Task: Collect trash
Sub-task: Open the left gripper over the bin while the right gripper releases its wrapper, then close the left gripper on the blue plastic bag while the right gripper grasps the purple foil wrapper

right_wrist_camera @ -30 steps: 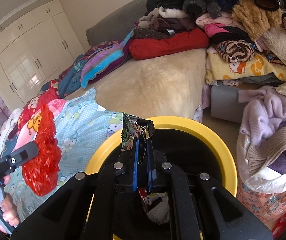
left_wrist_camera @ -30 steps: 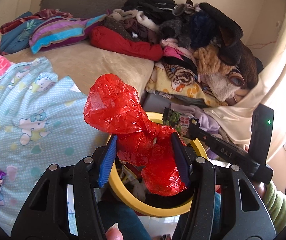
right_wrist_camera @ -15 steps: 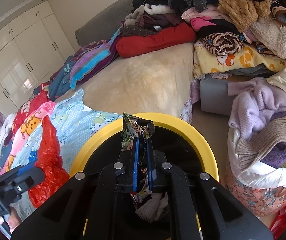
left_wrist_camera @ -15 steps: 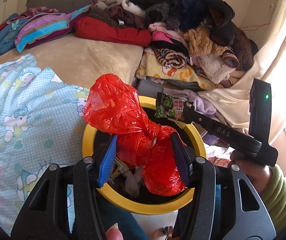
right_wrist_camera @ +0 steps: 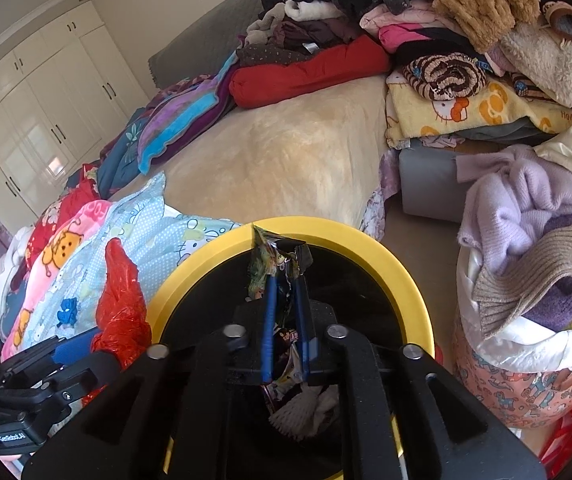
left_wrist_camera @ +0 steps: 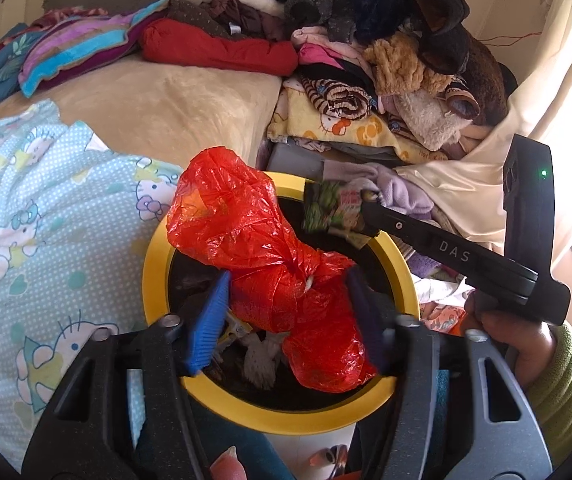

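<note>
A yellow-rimmed black trash bin (left_wrist_camera: 154, 264) stands beside the bed, with trash inside; it also shows in the right wrist view (right_wrist_camera: 402, 264). My left gripper (left_wrist_camera: 286, 292) is shut on a crumpled red plastic bag (left_wrist_camera: 246, 232) and holds it over the bin's mouth. The bag also shows at the left of the right wrist view (right_wrist_camera: 122, 300). My right gripper (right_wrist_camera: 284, 276) is shut on a green snack wrapper (right_wrist_camera: 262, 264) above the bin; the wrapper also shows in the left wrist view (left_wrist_camera: 330, 208).
A bed with a light blue Hello Kitty quilt (left_wrist_camera: 38, 216) and beige blanket (left_wrist_camera: 166, 108) lies left of the bin. Piles of clothes (left_wrist_camera: 386, 60) rise behind it. A bag of knitwear (right_wrist_camera: 526, 240) stands right of the bin. White wardrobes (right_wrist_camera: 26, 120) line the far wall.
Both grippers have moved in over the bin, which now sits more fully under them. Each still holds its piece of trash.
</note>
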Motion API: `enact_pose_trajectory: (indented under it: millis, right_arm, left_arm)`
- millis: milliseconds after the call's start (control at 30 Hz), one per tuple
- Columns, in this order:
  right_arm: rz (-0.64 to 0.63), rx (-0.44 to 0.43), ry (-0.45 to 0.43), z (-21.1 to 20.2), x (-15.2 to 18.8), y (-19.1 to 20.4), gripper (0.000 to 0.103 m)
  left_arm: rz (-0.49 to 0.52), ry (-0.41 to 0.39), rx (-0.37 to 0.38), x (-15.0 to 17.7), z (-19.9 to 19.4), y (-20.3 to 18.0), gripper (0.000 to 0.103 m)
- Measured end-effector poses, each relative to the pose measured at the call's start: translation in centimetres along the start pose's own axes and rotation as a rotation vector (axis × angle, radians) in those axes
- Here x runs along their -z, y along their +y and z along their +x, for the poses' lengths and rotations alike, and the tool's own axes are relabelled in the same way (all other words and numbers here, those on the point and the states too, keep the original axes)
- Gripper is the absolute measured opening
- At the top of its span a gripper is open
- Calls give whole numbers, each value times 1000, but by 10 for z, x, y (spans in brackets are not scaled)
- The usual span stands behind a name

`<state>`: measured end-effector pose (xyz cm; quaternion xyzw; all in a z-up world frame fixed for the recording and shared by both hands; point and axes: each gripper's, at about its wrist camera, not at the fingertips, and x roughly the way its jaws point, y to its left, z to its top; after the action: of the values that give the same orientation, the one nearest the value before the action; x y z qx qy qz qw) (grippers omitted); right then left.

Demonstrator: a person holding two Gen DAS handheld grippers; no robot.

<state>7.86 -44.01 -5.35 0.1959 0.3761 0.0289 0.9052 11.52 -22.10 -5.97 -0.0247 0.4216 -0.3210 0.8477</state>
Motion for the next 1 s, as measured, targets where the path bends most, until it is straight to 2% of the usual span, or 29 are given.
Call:
enact_pose_trajectory:
  millis: [33,67,100,133,267,433,700,1000]
  right_arm:
    - [4,7,-6,-1,0,-1,47]
    - [8,10,-15,-2,1,-1,54]
    - [9,11,-20,-2,1,-1,55]
    - [4,15,-21,-2,1,0,56]
    - [-11,8,-40,-4,2,9,62]
    - [-57,-29,-68,-8,5,35,65]
    - [-151,-113,-109,-16,9,92,73]
    - [-237,-174,-102,-9,19,152,78]
  left_arm:
    - [-11,0,2,0,-1,2,79]
    - [-26,-3,-1,0,-2,5,85]
    - [-35,-10,-6,0,-5,8,91]
    - [-39,-20,-13,0,-8,10,92]
    - [-58,-75,-85,1,-25,22,92]
    - [-90,-137,-138,-2,-45,40,92]
    - [-140,-220,-215,-5,-79,77,92]
    - [-194,-298,-293,-4,-111,119,92]
